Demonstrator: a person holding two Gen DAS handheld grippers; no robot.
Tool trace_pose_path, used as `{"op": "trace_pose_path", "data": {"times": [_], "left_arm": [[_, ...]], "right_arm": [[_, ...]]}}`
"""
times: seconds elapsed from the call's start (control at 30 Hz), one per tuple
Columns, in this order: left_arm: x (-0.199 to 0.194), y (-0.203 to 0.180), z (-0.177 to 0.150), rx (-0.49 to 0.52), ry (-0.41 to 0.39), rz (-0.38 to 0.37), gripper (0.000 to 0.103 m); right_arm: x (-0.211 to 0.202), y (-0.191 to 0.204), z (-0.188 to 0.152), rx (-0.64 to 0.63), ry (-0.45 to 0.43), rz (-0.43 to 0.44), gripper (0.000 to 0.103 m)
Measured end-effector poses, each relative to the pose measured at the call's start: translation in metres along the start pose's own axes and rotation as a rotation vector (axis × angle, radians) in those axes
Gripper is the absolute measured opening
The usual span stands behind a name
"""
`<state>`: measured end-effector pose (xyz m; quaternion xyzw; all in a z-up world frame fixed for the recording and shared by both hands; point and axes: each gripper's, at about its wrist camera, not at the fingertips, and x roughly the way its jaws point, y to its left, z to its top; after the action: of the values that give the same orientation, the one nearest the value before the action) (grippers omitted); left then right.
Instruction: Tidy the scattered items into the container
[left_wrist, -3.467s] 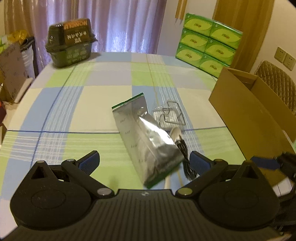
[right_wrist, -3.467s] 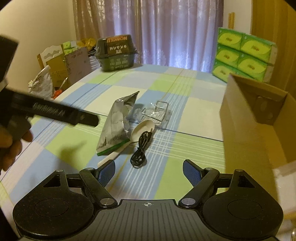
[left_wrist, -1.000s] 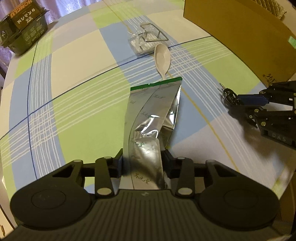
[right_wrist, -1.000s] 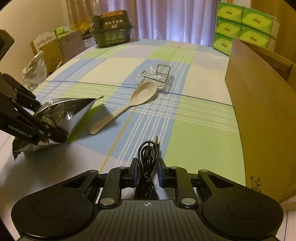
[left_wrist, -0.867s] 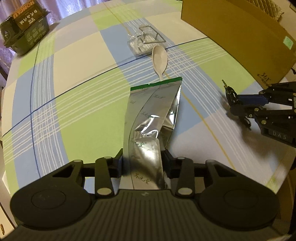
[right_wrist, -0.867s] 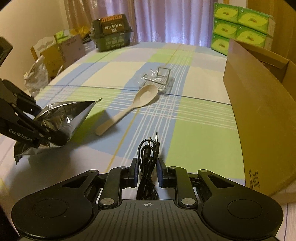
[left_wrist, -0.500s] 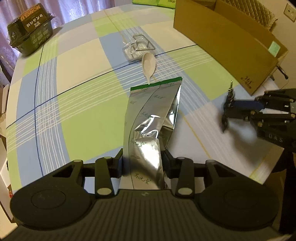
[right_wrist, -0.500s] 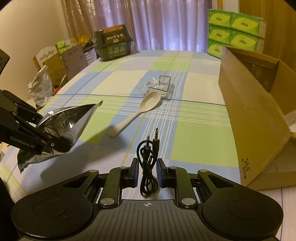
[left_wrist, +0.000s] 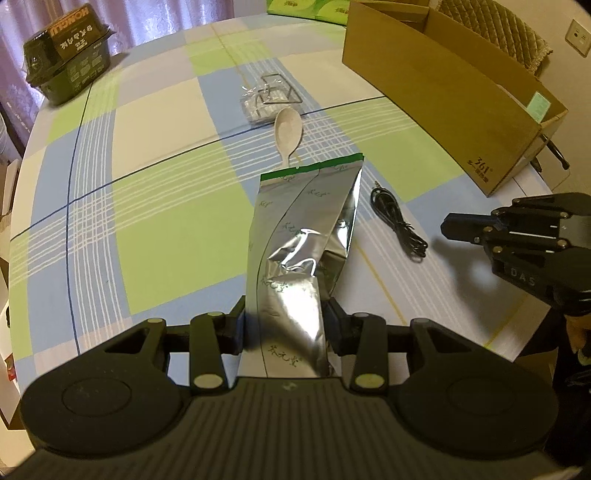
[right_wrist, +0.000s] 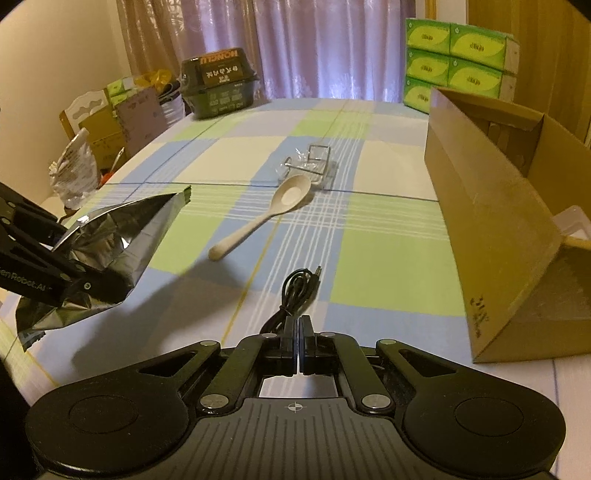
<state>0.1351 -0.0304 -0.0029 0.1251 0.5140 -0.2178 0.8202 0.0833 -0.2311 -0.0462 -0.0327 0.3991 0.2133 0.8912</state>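
Observation:
My left gripper is shut on the lower end of a silver foil pouch, held above the checked tablecloth. In the right wrist view the pouch hangs at the left in the left gripper. My right gripper is shut, fingers pressed together with nothing between them. A coiled black cable lies on the cloth just in front of it. From the left the cable lies apart from the right gripper. An open cardboard box stands at the right.
A cream spoon and a wire rack in a clear bag lie mid-table. A dark green tub sits at the far left corner, stacked green tissue boxes at the back. Bags and cartons crowd the table's left side.
The black cable has come out of my right gripper and now lies on the cloth; that gripper's fingers have closed fully. Both grippers rose and drew back; the left keeps the pouch.

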Motion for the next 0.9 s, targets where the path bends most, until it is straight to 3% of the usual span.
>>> {"op": "trace_pose_path", "data": {"times": [0.23,0.27,0.3,0.33,0.37,0.5,0.53,0.57,0.7,0.77,0.83,0.9], "left_arm": [[0.011,0.012,0.003,-0.021,0.006,-0.008,0.036],[0.012,0.013,0.004,-0.024,0.006,-0.01,0.036],[0.014,0.015,0.004,-0.027,0.006,-0.012,0.036],[0.015,0.016,0.005,-0.032,0.006,-0.015,0.036],[0.017,0.018,0.005,-0.036,0.006,-0.018,0.036],[0.021,0.023,0.006,-0.049,0.002,-0.028,0.036],[0.022,0.024,0.006,-0.051,0.002,-0.03,0.036],[0.022,0.024,0.006,-0.052,0.001,-0.033,0.036],[0.024,0.026,0.007,-0.059,-0.003,-0.042,0.036],[0.024,0.026,0.006,-0.063,-0.004,-0.044,0.036],[0.025,0.026,0.006,-0.065,-0.004,-0.046,0.036],[0.025,0.026,0.005,-0.064,-0.002,-0.048,0.036]], "right_arm": [[0.023,-0.001,0.009,0.047,-0.003,0.001,0.005],[0.026,0.0,0.01,0.052,0.001,-0.003,0.01],[0.029,0.001,0.011,0.052,0.003,-0.01,0.021],[0.031,0.002,0.012,0.053,-0.001,-0.017,0.07],[0.032,0.002,0.012,0.056,-0.014,-0.025,0.09],[0.039,0.004,0.012,0.046,-0.007,-0.022,0.086],[0.041,0.004,0.012,0.049,0.004,-0.02,0.076],[0.045,0.004,0.013,0.052,0.017,-0.02,0.072],[0.054,0.007,0.012,0.046,0.05,-0.038,0.07],[0.055,0.01,0.01,0.021,0.049,-0.061,0.04],[0.054,0.012,0.009,-0.013,0.05,-0.082,0.018],[0.052,0.01,0.008,-0.016,0.057,-0.075,0.017]]}}
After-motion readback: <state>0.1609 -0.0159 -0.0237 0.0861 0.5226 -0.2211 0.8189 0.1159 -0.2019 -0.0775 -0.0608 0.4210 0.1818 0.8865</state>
